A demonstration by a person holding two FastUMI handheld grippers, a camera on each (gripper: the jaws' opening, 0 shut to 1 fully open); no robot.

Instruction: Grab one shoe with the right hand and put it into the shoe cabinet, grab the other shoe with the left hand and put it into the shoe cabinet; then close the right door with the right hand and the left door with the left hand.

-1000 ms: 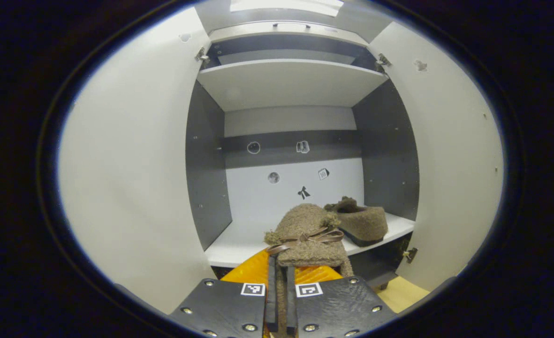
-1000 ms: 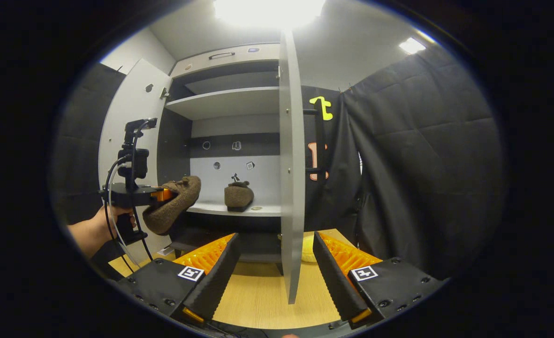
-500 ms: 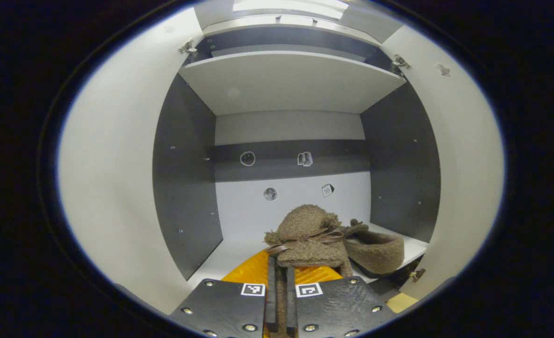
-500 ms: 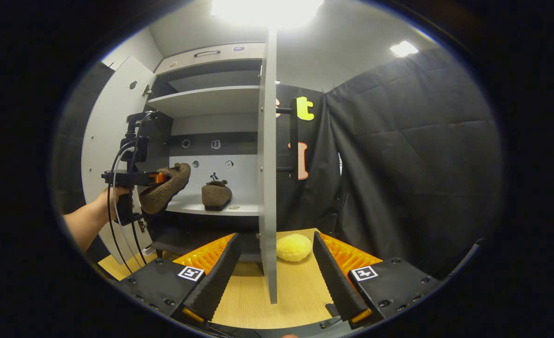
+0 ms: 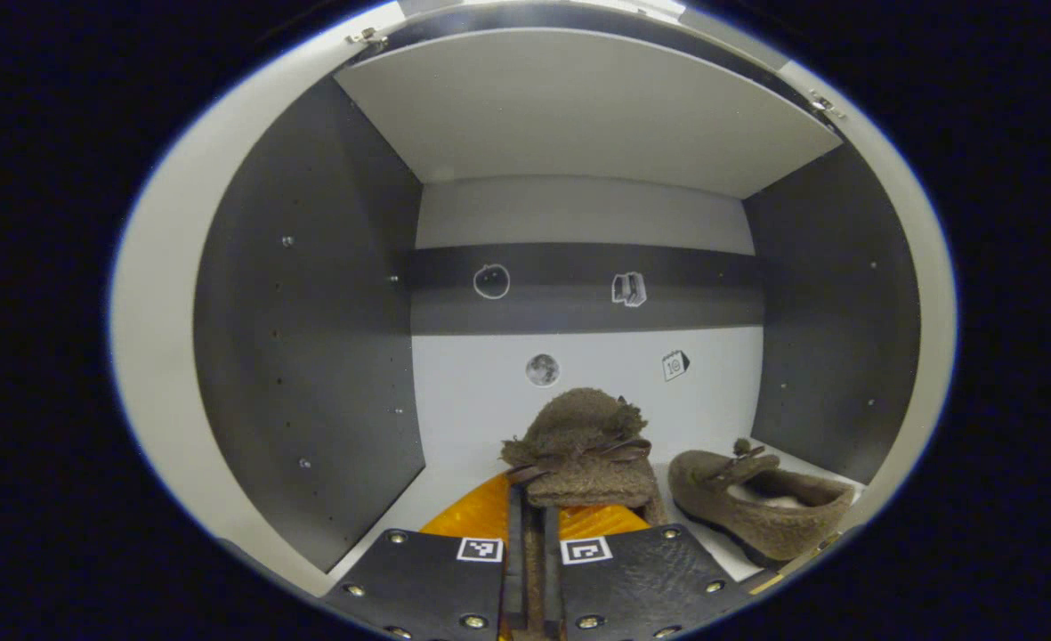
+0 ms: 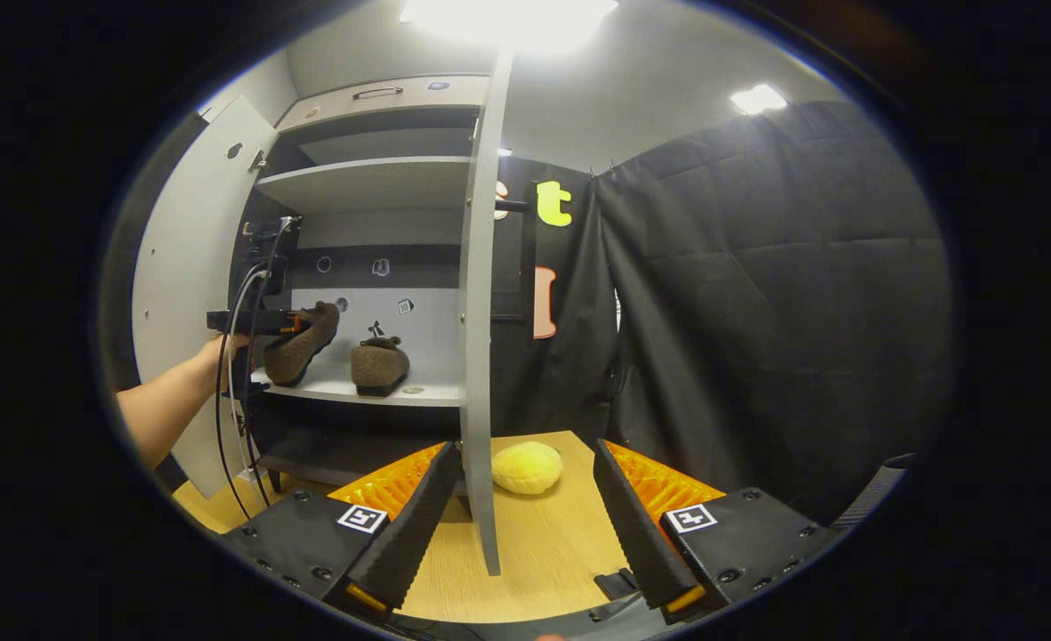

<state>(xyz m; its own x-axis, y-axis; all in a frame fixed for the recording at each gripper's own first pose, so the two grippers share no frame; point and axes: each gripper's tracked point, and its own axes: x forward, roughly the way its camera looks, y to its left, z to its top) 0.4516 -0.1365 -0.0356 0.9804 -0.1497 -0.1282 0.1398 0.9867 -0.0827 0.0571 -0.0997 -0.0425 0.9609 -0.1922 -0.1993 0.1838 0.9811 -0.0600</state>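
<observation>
My left gripper (image 5: 532, 521) is shut on the heel end of a brown fuzzy shoe (image 5: 583, 445) with a small bow, holding it inside the shoe cabinet (image 5: 311, 294) above the white shelf (image 5: 454, 472). The second brown shoe (image 5: 761, 507) lies on that shelf to the right. In the right gripper view the left gripper (image 6: 254, 320), held by a hand, keeps the shoe (image 6: 303, 343) tilted over the shelf beside the resting shoe (image 6: 380, 365). My right gripper (image 6: 521, 521) is open, with the edge of the open right door (image 6: 476, 356) between its fingers, untouched.
The left door (image 6: 182, 285) stands open beside the arm. A yellow round cushion (image 6: 527, 467) lies on the wooden floor (image 6: 543, 552) behind the right door. Black cloth walls close the right side. An upper shelf (image 5: 578, 116) roofs the compartment.
The left gripper has carried its shoe forward, deeper into the cabinet and closer to the shelf. The right gripper view has swung a little right, showing more of the cushion.
</observation>
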